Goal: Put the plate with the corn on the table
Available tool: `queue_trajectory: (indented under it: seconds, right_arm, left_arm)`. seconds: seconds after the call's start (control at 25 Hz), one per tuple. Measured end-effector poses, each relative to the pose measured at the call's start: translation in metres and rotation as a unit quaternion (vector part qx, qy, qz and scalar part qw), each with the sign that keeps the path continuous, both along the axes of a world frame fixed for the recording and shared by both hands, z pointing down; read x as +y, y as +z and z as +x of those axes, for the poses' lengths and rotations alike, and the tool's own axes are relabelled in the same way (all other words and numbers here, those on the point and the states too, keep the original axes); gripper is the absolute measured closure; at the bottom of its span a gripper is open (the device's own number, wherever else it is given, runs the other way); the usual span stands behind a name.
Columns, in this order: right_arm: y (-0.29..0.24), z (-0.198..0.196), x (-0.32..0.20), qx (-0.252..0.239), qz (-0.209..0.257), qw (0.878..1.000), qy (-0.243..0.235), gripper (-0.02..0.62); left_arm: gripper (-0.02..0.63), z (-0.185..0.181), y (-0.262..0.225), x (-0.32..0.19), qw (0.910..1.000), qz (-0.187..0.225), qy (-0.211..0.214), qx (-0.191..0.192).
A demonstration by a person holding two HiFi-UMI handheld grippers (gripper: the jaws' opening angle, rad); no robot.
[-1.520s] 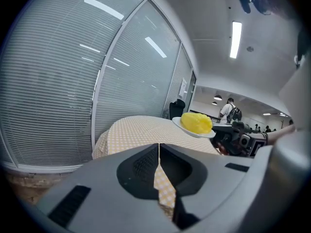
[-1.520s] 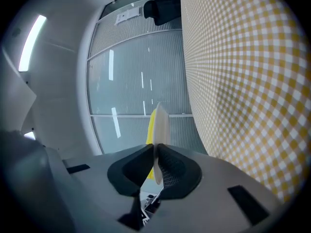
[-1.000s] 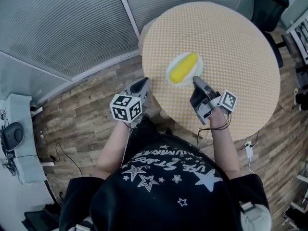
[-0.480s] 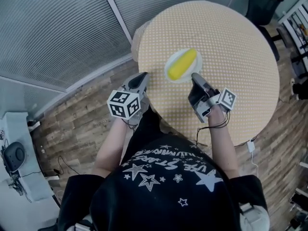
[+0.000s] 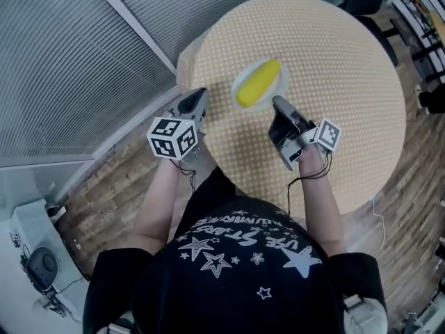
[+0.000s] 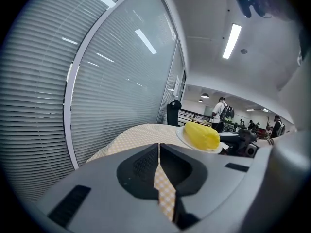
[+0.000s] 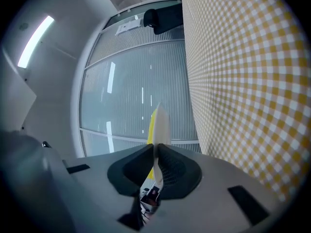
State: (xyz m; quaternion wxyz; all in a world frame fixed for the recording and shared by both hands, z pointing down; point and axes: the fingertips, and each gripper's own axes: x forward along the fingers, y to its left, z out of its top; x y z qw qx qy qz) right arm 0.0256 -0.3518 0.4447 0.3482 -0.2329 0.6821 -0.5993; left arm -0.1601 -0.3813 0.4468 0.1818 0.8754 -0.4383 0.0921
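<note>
Your right gripper is clamped on the near rim of the plate, and the right gripper view shows that rim pinched edge-on between the closed jaws. The corn lies lengthwise across the plate. From your head view the plate sits over the near left part of the round checked desk. In the right gripper view a strip of window blinds shows between plate and cloth, so the plate looks clear of the desk. Your left gripper hovers just off the desk's left edge, near the plate but apart from it. Its jaws are together with nothing between them.
</note>
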Motion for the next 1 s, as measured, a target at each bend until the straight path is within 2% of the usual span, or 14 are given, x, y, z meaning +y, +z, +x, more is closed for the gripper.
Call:
queue_trajectory:
  seconds: [0.4,1.0]
  right_arm:
    - [0.015,-0.028,-0.096,0.012,0.011,1.000,0.022,0.557]
    - [0.059,-0.021,-0.169,0.025,-0.010,0.999,0.044,0.557]
  left_arm:
    - [0.592,-0.016,0.021,-0.102,0.9996,-0.011,0.027,-0.004]
    - [0.592,0.002,0.057,-0.185,0.9985,-0.027,0.048,0.004]
